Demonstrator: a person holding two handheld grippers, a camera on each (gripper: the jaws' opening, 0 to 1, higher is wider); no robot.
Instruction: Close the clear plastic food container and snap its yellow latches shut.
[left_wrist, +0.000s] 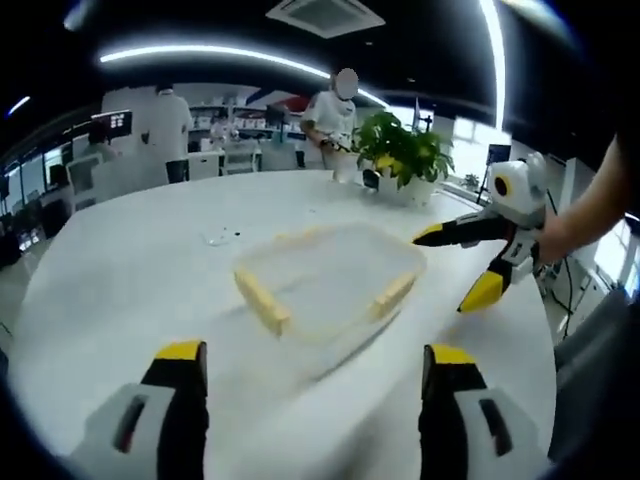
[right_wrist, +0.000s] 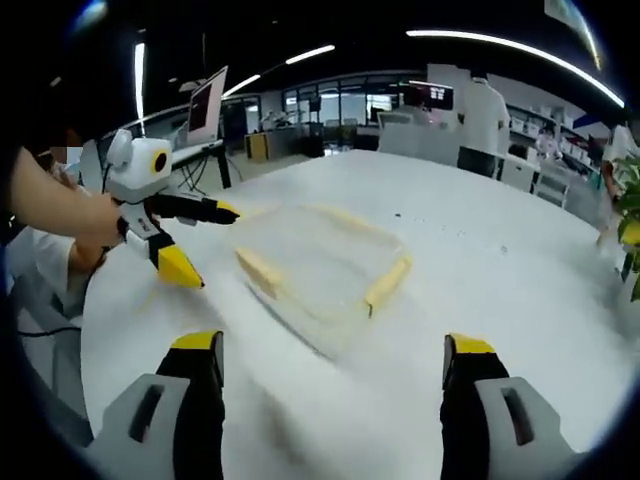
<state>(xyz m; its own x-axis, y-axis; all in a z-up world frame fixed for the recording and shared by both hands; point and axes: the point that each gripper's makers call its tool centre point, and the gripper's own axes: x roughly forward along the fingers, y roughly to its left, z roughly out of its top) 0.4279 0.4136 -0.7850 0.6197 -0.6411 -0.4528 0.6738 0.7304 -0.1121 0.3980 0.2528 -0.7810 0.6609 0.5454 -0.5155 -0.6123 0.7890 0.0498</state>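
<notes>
The clear plastic food container sits on the white round table, blurred by motion. Yellow latches lie along its sides, one on the left and another on the right. My left gripper hovers open short of its near edge. My right gripper comes in from the right, open, jaws spread beside the container's right end. In the right gripper view the container lies ahead of my open right gripper, with the left gripper open at its left end. Whether the latches are snapped down is unclear.
A potted green plant stands at the table's far edge. People in white stand by desks behind it. A monitor stands beyond the table. Small dark specks lie near the container. A person's arm holds the left gripper.
</notes>
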